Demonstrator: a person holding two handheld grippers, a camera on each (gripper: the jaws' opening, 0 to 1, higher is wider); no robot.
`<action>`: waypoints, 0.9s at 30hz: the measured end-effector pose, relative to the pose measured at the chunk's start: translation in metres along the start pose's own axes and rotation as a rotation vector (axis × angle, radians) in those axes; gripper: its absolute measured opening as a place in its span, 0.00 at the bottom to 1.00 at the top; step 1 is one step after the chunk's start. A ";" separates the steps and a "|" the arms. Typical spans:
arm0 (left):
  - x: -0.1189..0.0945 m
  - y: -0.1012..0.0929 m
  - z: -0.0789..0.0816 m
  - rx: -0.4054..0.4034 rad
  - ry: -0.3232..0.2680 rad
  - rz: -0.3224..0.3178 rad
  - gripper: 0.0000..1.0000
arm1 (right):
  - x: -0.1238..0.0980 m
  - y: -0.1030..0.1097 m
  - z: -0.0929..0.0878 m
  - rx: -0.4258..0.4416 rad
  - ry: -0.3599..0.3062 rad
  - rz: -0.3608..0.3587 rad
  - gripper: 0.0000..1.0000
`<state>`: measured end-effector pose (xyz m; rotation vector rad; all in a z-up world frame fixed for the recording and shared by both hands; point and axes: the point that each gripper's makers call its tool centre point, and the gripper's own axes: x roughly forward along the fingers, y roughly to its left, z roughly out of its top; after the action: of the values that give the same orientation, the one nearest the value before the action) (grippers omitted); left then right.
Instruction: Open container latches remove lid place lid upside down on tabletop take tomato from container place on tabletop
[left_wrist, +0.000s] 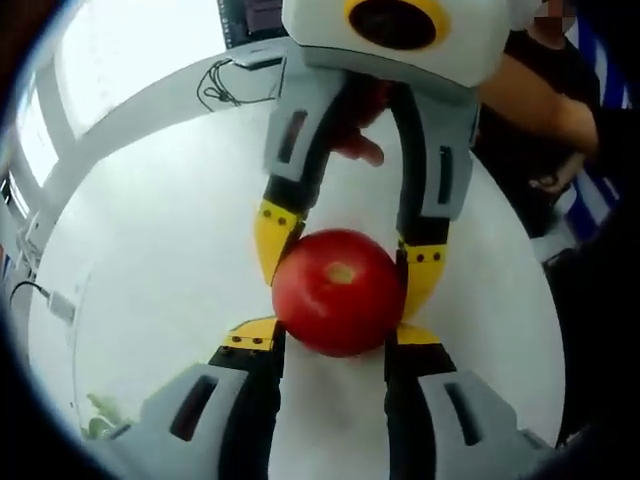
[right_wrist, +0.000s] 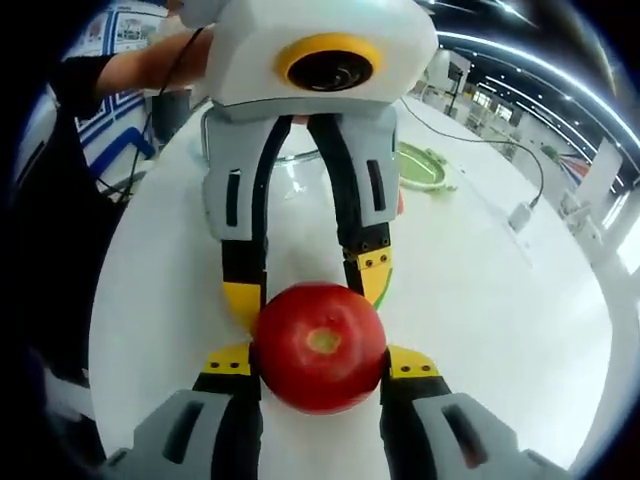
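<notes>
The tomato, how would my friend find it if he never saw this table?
Look at the big white round table. Above it two grey grippers with yellow tips meet nose to nose, and the tomato sits squeezed between them. It is the only round, shiny red thing there.

The 2 grippers meet tip to tip over the white tabletop, both pairs of yellow-tipped jaws closed against the same red tomato. In the left gripper view, the left gripper rises from the bottom and presses the tomato's lower sides, while the right gripper reaches down from the top and pinches it from the opposite direction. In the right gripper view the roles swap: the right gripper clamps from below and the left gripper comes in from above. A person's bare forearm extends behind the right gripper.
</notes>
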<state>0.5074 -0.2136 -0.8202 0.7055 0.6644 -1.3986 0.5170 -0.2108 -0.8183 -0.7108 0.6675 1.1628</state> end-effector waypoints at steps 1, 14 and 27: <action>-0.001 0.000 0.000 0.001 0.001 0.000 0.31 | -0.001 0.000 0.001 -0.001 -0.004 -0.001 0.42; -0.004 0.001 -0.009 -0.015 0.031 0.006 0.33 | -0.001 0.000 0.001 0.012 -0.004 -0.007 0.44; -0.032 0.001 0.007 -0.031 -0.042 0.044 0.34 | -0.022 -0.001 0.025 0.062 -0.089 -0.039 0.46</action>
<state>0.5068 -0.1991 -0.7910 0.6610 0.6331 -1.3561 0.5143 -0.2040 -0.7856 -0.6141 0.6099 1.1262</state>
